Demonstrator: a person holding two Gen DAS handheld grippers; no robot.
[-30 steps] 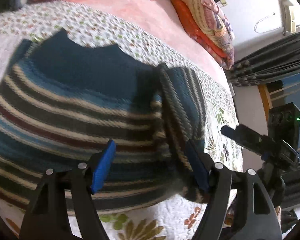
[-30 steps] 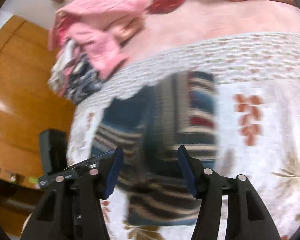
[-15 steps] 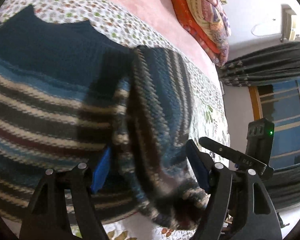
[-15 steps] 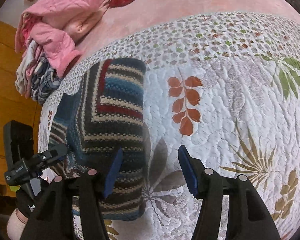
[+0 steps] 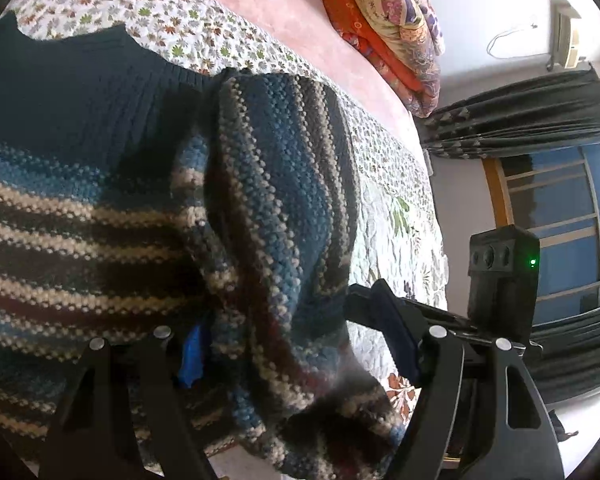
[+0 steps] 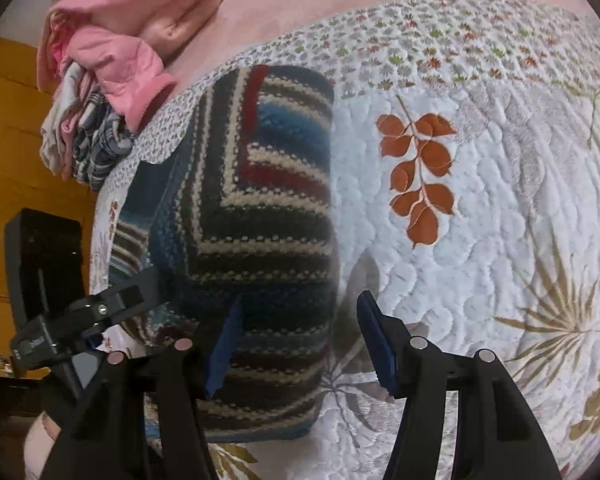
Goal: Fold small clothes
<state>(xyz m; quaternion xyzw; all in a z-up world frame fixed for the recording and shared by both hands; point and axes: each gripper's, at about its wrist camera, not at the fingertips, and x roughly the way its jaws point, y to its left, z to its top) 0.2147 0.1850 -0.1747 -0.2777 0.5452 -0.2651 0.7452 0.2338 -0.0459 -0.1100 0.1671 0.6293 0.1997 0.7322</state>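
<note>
I am working over a bed (image 6: 480, 240) spread with a white quilted cover printed with leaves, in a room with dark curtains and a wooden wall. On it lies the small striped knitted sweater (image 6: 260, 208), navy at the neck with blue, cream, dark and red bands.

A second ago the sweater's side panel lay low beside the body; now, in the left view, that striped sleeve side (image 5: 284, 208) stands lifted and is rolling over the body, draped between the fingers of my left claw (image 5: 296, 344). The blue pads sit apart with the knit bunched between them, and I cannot tell whether they are pinching it. My right claw (image 6: 300, 344) has swung from over the sweater toward its edge; it is spread wide and empty, one pad above the folded stripes, the other above bare quilt. I judge the side fold is nearly laid, with smoothing and a crosswise fold left.

A pile of pink and checked clothes (image 6: 100, 60) waits beyond. The only writing is on the other claw's body in the right view, too small to read.
</note>
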